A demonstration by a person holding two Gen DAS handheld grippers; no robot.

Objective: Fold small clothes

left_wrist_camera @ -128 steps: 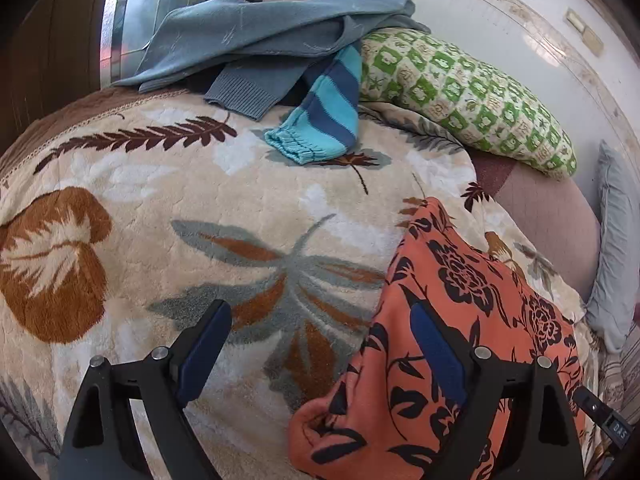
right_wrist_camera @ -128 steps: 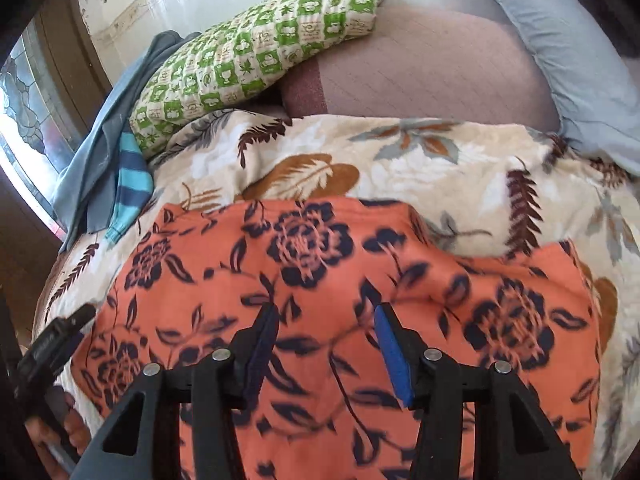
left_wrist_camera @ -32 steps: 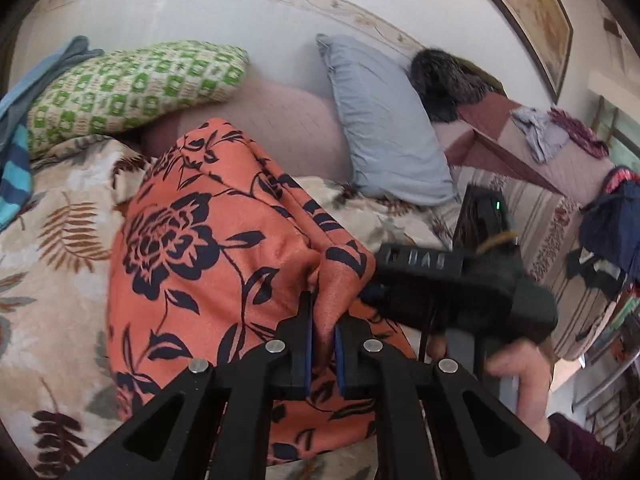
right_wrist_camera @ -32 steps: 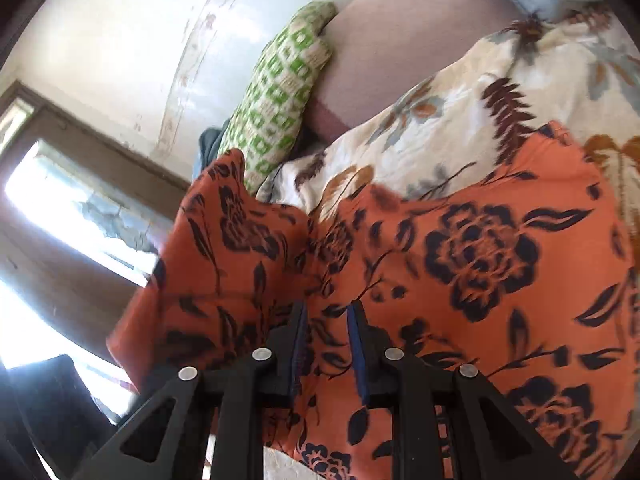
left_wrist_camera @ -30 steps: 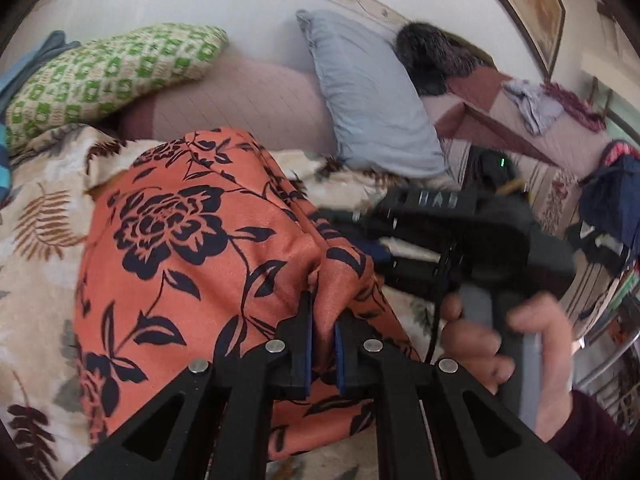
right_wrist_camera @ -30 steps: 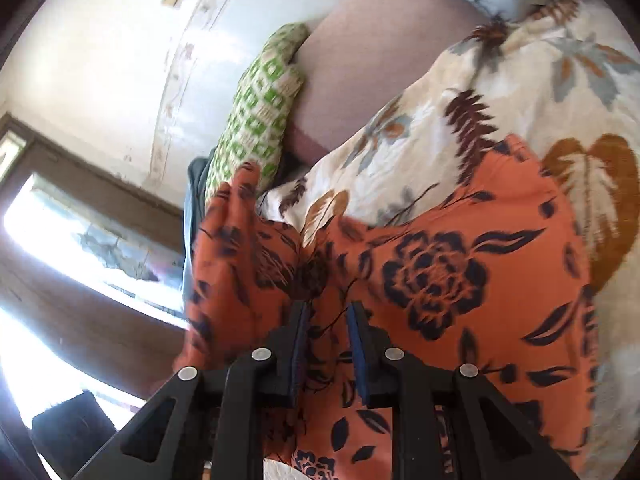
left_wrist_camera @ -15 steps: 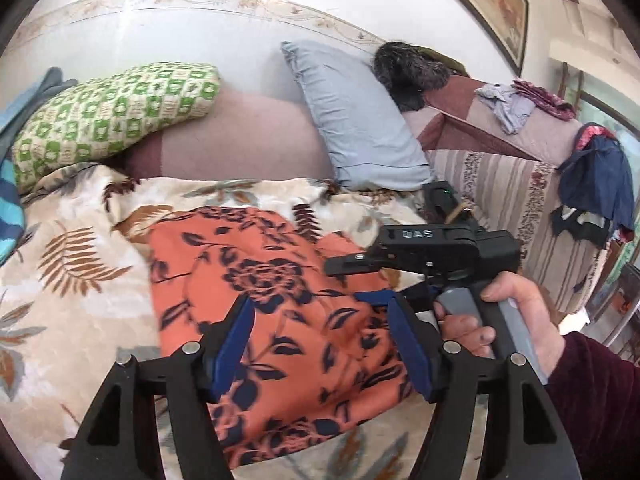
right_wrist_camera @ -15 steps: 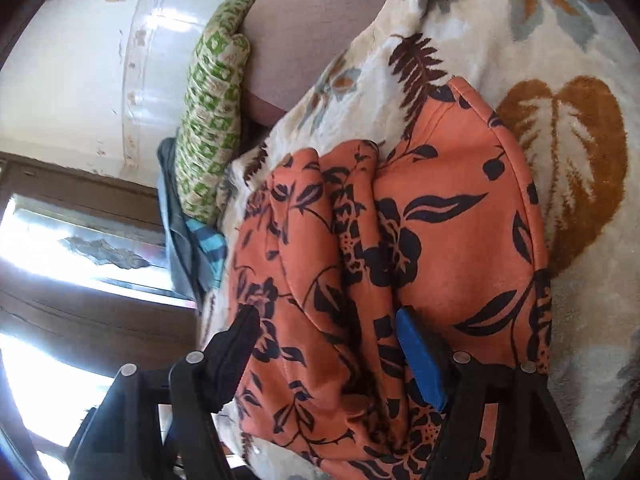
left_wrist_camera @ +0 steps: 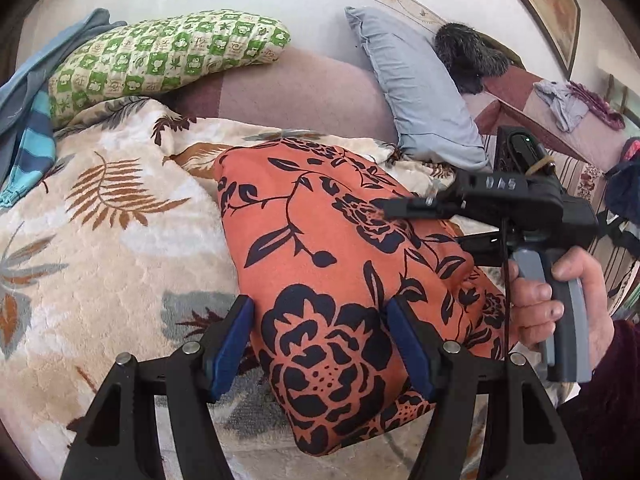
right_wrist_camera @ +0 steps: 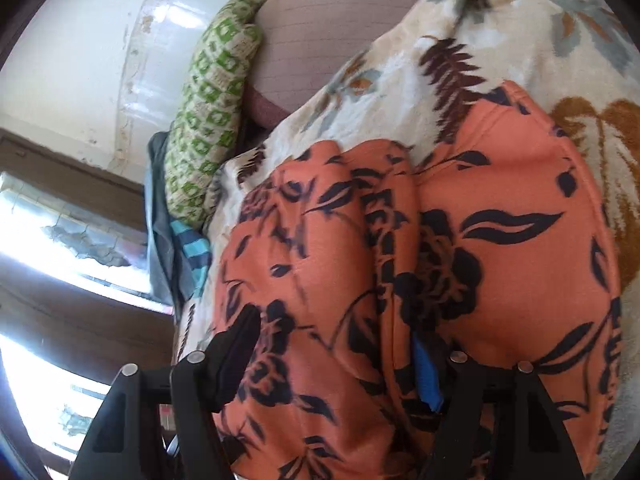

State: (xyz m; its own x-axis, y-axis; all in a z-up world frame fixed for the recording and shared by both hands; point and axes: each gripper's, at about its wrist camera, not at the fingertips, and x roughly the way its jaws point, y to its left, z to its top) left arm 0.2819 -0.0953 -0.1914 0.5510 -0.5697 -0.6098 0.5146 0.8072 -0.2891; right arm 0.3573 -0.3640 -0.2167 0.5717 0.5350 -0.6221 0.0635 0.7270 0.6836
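On the leaf-print fleece blanket (left_wrist_camera: 100,264) lies the orange garment with black flowers (left_wrist_camera: 340,280), folded into a long band that runs from near your left gripper (left_wrist_camera: 320,336) toward the grey-blue pillow (left_wrist_camera: 416,92). Your left gripper's jaws stand apart, one blue pad on each side of the garment's near end; neither pad presses on the cloth. Your right hand (left_wrist_camera: 560,304) grips the handle of the right gripper (right_wrist_camera: 332,356), which reaches over the garment's right side in the left wrist view. From the right wrist view, the same garment fills the lower frame, with a raised fold running up its middle. The right gripper's jaws are closing with that cloth between them; the blue pad on the right is partly buried in the fabric, while the dark finger on the left sits on top of it, and a firm clamp cannot be confirmed. Behind the blanket, a green checked pillow (left_wrist_camera: 160,56) rests against the wall, with a blue striped sleeve (left_wrist_camera: 28,152) beside it.
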